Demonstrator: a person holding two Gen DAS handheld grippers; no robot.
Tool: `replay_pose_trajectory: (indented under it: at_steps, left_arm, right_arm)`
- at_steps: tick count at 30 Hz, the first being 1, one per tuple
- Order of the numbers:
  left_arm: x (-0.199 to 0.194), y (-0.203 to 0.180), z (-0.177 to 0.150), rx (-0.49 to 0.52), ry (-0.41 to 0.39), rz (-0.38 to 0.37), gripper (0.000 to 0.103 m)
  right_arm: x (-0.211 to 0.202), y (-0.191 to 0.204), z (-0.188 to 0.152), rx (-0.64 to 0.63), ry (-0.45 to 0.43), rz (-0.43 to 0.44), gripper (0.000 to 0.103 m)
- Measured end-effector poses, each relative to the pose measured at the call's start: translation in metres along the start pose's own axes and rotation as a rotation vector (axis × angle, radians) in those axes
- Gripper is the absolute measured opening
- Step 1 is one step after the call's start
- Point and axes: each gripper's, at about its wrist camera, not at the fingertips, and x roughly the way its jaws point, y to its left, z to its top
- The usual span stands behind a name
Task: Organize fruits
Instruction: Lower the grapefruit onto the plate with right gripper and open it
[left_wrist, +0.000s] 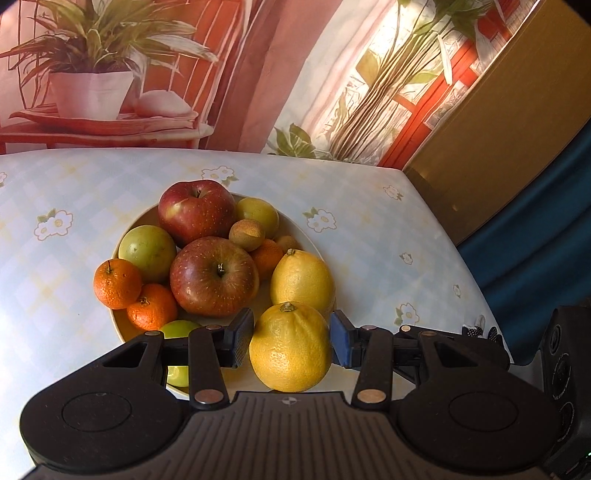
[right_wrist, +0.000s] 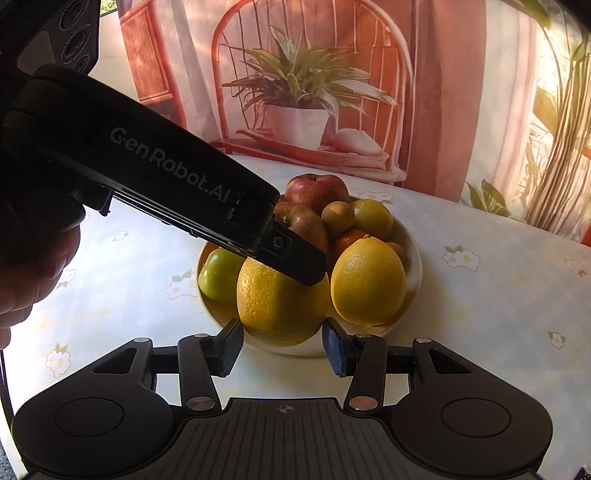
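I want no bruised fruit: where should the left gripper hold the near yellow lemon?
Across its widest middle, from the near side where the left gripper already flanks the big yellow lemon. The stem end points up and away, so the rounded flanks face the pads; the white bowl crowds the far side.

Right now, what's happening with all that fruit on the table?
A person is working with two handheld grippers over a plate piled with fruit on a flowered tablecloth. The left gripper has its pads on either side of the near lemon, apparently gripping it. The right gripper hangs open just in front of the same lemon, not touching it. A second lemon, two red apples, green apples and mandarins sit on the plate.
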Motion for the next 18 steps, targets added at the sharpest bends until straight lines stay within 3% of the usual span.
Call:
replay_pose_trajectory:
  at_steps: [18]
  left_arm:
    - [0.011, 0.009, 0.006, -0.013, 0.012, 0.017, 0.047]
  right_arm:
    - [0.023, -0.009, 0.005, 0.047, 0.048, -0.003, 0.044]
